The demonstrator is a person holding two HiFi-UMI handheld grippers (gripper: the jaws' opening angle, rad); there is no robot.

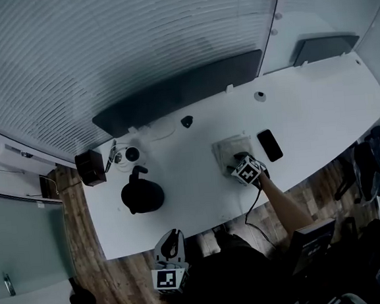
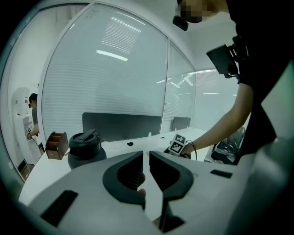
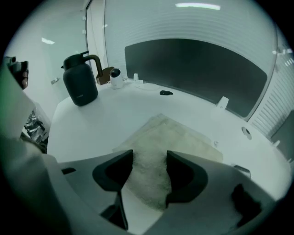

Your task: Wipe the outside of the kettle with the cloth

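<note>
Cloth [image 3: 161,137], pale, nubby and folded square, lies flat on the smooth white curved bench [image 1: 306,118]. The right gripper [image 3: 149,153] is over it, its dark fingers [image 3: 112,172] spread with the fabric's near edge between them, unpinched. Well to the left stands the kettle [image 1: 142,195], matte black and bulbous with a hooked handle. The left gripper [image 2: 146,156] hangs at the bench's near edge, its fingers pressed together, empty.

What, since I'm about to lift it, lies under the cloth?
Only the white table shows around the cloth, which lies flat. Whatever is beneath it is covered. The right gripper stands open over its near edge.
</note>
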